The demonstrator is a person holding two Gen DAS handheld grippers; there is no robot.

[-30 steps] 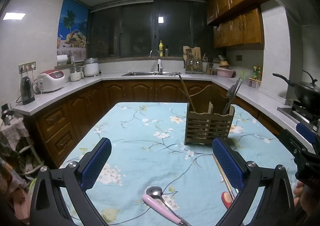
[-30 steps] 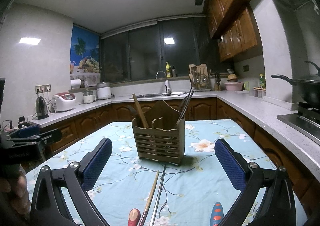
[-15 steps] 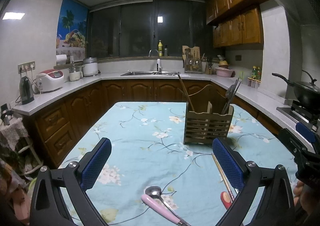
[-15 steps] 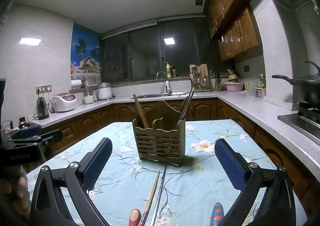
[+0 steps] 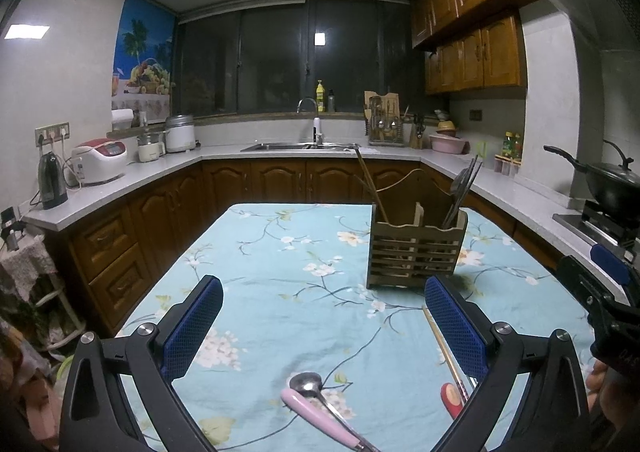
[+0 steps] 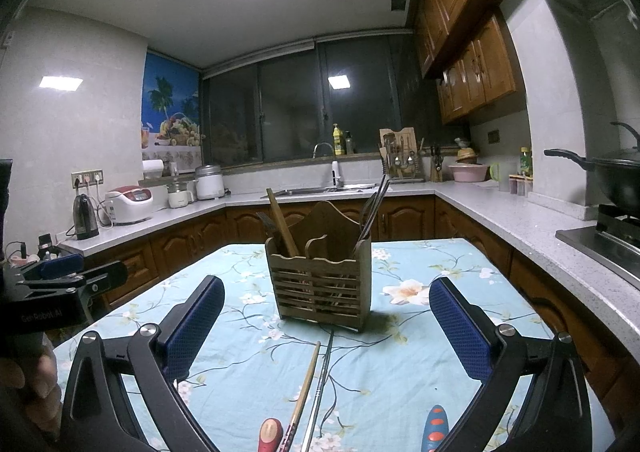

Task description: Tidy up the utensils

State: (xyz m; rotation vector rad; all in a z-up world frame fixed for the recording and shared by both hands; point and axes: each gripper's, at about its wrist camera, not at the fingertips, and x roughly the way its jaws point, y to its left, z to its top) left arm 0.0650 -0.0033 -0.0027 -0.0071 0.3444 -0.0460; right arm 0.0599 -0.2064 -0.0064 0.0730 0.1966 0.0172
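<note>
Black-framed tongs (image 5: 324,328) with blue mesh-textured pads (image 5: 456,328), silver pivot screws, white lettering on one body.

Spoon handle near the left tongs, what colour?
Pink handle on the spoon, clearest in the left wrist view.

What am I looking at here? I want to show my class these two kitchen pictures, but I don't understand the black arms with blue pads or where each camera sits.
Each picture comes from a camera mounted on a hand-held two-finger gripper, looking forward along its fingers. A person holds one in each hand; there is no robot. The left gripper and the right gripper both stand open and hold nothing. On the light blue floral tablecloth stands a slatted wooden utensil holder with some utensils already inside. Still lying loose are a pink-handled metal spoon, a wooden chopstick beside a thin dark metal rod, a red-handled utensil and a blue handle with orange spots.
</note>
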